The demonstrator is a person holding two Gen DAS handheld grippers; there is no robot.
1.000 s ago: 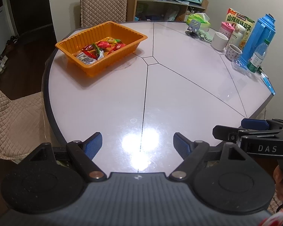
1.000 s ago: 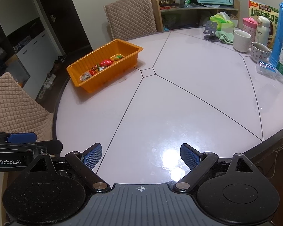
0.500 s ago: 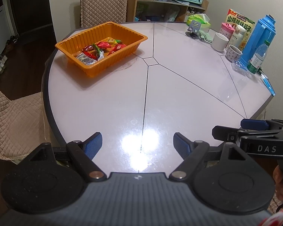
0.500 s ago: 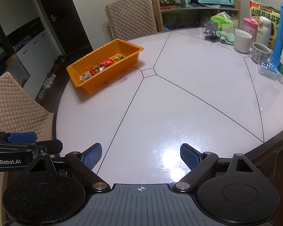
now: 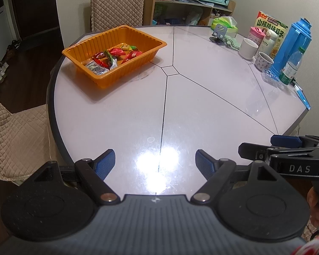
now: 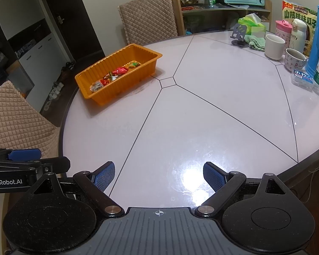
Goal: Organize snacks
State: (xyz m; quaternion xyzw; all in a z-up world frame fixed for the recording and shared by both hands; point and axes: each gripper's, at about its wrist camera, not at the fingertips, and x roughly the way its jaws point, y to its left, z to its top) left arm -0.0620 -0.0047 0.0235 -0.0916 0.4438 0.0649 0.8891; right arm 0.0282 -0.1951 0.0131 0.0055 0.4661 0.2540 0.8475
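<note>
An orange plastic tray (image 5: 78,52) (image 6: 153,53) stands on the far left of the round white table (image 5: 202,97) (image 6: 202,110). Several wrapped snacks (image 5: 114,57) (image 6: 117,73) lie inside it. My left gripper (image 5: 155,163) is open and empty, low over the table's near edge, far from the tray. My right gripper (image 6: 158,175) is open and empty over the near edge too. Each gripper shows at the side of the other's view, the right one (image 5: 287,148) and the left one (image 6: 27,161).
At the table's far right stand a blue thermos (image 5: 291,44), a water bottle (image 5: 291,68), mugs (image 5: 247,47), a snack box (image 5: 270,24) and a tissue pack (image 5: 225,24). Quilted chairs stand behind (image 5: 117,2) and at the left (image 5: 12,131).
</note>
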